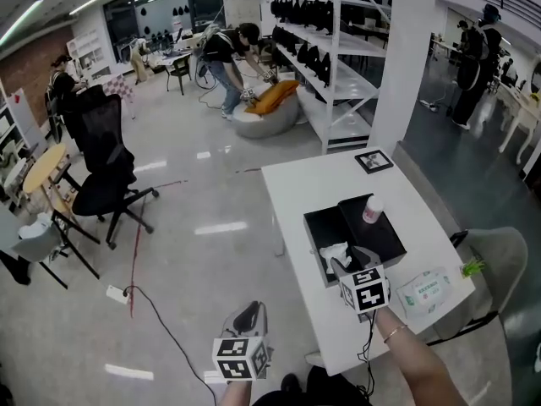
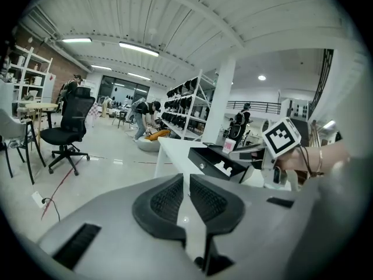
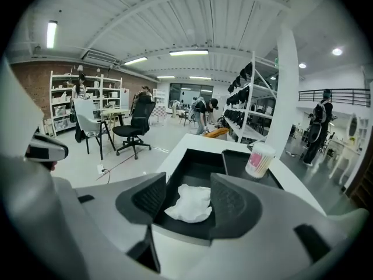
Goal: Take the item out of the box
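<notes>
An open black box (image 1: 317,227) stands on the white table (image 1: 313,184), with its lid (image 1: 380,235) lying beside it. A crumpled white item (image 1: 336,253) lies in the box. My right gripper (image 1: 343,266) hovers at the box's near edge. In the right gripper view the right gripper (image 3: 186,194) is open, and the white item (image 3: 189,203) shows in the gap beyond the fingertips, untouched. A small round container (image 3: 259,159) stands on the lid (image 3: 236,165). My left gripper (image 1: 248,314) hangs off the table's left side, over the floor. In its own view the left gripper (image 2: 187,197) is shut and empty.
A wipes packet (image 1: 425,288) lies on the table near its front right corner, and a marker card (image 1: 373,161) at the far end. A black office chair (image 1: 106,172) and a floor cable (image 1: 161,320) are to the left. A grey chair (image 1: 499,265) stands to the right.
</notes>
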